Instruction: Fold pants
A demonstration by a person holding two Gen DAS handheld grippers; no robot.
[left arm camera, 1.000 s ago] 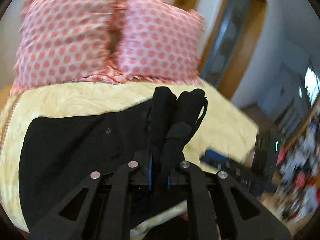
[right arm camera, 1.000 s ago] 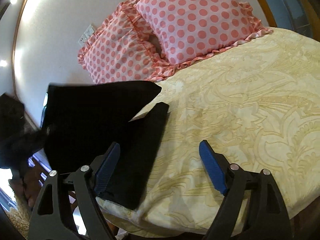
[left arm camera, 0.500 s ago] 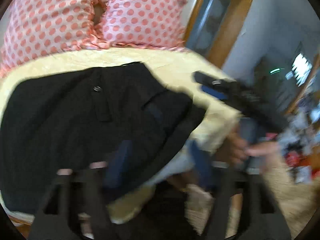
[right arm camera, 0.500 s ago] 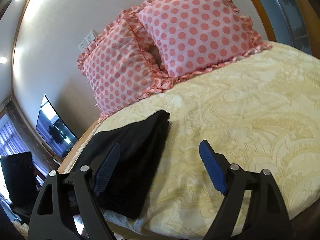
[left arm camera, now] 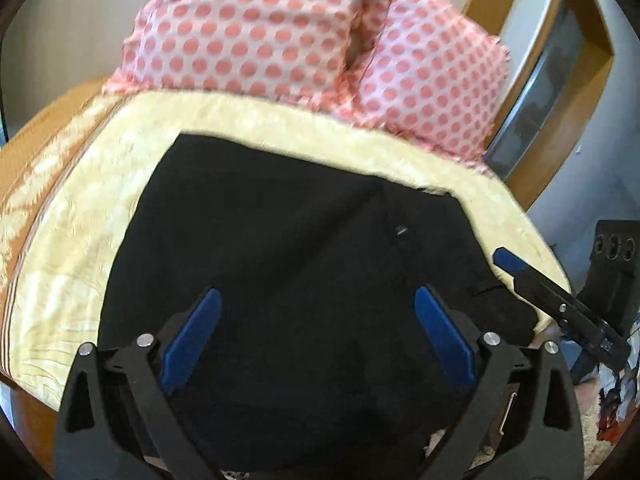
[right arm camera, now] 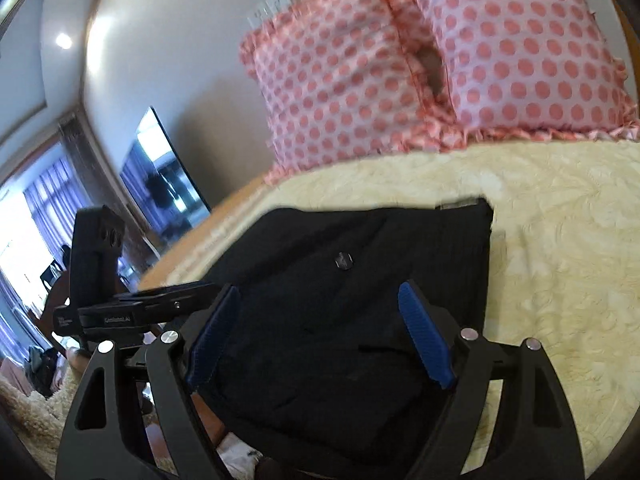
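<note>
Left gripper (left arm camera: 316,328), black frame with blue finger pads: jaws opening, wide apart, nothing pinched; it hangs over the black fabric pants (left arm camera: 288,280) without the pads pressing on the cloth. Right gripper (right arm camera: 320,332), same build: jaws wide apart, empty, above the same garment. In the left wrist view the right gripper shows at the pants' right edge. Pants lie folded into a flat, roughly rectangular stack on the pale yellow patterned bedspread (right arm camera: 560,240), near the bed's near edge; a small button (right arm camera: 343,260) faces up. Two pink polka-dot ruffled pillows (right arm camera: 420,60) stand against the wall, apart from the pants.
</note>
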